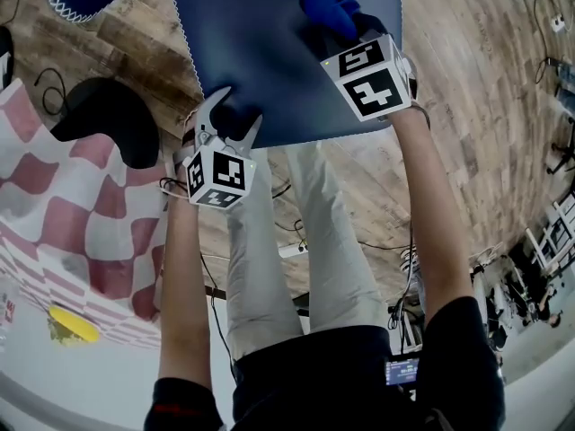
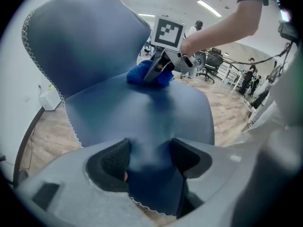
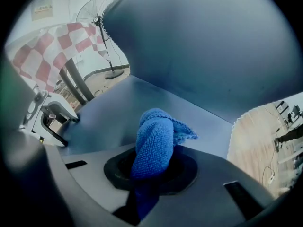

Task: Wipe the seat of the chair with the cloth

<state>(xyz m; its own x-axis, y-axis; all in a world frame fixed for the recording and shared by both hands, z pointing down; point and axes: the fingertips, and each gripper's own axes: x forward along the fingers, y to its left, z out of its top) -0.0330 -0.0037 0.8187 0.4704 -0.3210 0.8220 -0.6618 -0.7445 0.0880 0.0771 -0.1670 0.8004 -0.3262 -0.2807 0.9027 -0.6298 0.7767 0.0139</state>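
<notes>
The dark blue chair seat (image 1: pixel 269 52) (image 2: pixel 142 108) (image 3: pixel 118 112) fills the top of the head view, and its backrest (image 2: pixel 85 41) (image 3: pixel 199 46) rises behind it. My right gripper (image 1: pixel 337 30) (image 2: pixel 158 70) (image 3: pixel 151 169) is shut on a bunched blue cloth (image 1: pixel 325 12) (image 2: pixel 142 74) (image 3: pixel 154 145), which presses on the seat near the back. My left gripper (image 1: pixel 232 115) (image 2: pixel 150 157) (image 3: pixel 49 119) sits at the seat's front left corner. Its jaws are closed onto that corner, one from each side.
A red and white checked tablecloth (image 1: pixel 54 205) (image 3: pixel 47 41) hangs at the left, with a black chair (image 1: pixel 108 119) beside it. The person's legs (image 1: pixel 296 241) stand in front of the seat on the wood floor with cables (image 1: pixel 287 245). A floor fan (image 3: pixel 92 13) stands behind.
</notes>
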